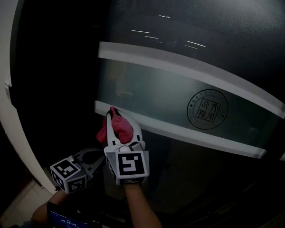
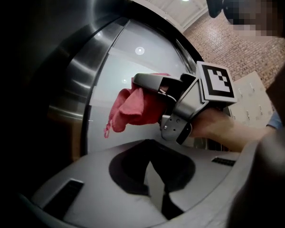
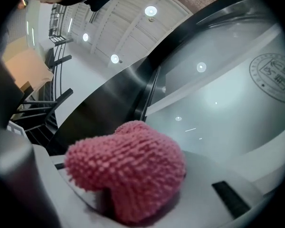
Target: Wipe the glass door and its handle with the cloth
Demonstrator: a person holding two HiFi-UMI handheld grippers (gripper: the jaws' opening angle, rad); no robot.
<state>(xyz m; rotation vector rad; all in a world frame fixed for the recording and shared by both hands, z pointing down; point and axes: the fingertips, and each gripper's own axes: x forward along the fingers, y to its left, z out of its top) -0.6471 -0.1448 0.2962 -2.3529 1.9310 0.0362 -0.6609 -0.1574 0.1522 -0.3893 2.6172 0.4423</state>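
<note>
The glass door [image 1: 190,37] is dark, with a frosted band [image 1: 161,96] edged by two white stripes and a round seal [image 1: 207,109]. My right gripper [image 1: 118,120] is shut on a pink cloth [image 1: 122,127], which it holds at the lower white stripe near the band's left end. In the right gripper view the cloth [image 3: 128,170] bulges between the jaws, close to the glass [image 3: 228,99]. My left gripper [image 1: 100,159] hangs low beside the right one, shut and empty. Its view shows the cloth [image 2: 133,109] and a brushed-metal upright [image 2: 78,80] by the glass; whether this is the handle is unclear.
A white door frame [image 1: 4,80] curves down the left side. Pale floor [image 1: 23,198] shows at the bottom left. A person's forearm [image 1: 140,208] reaches up to the right gripper. Ceiling lights reflect in the glass.
</note>
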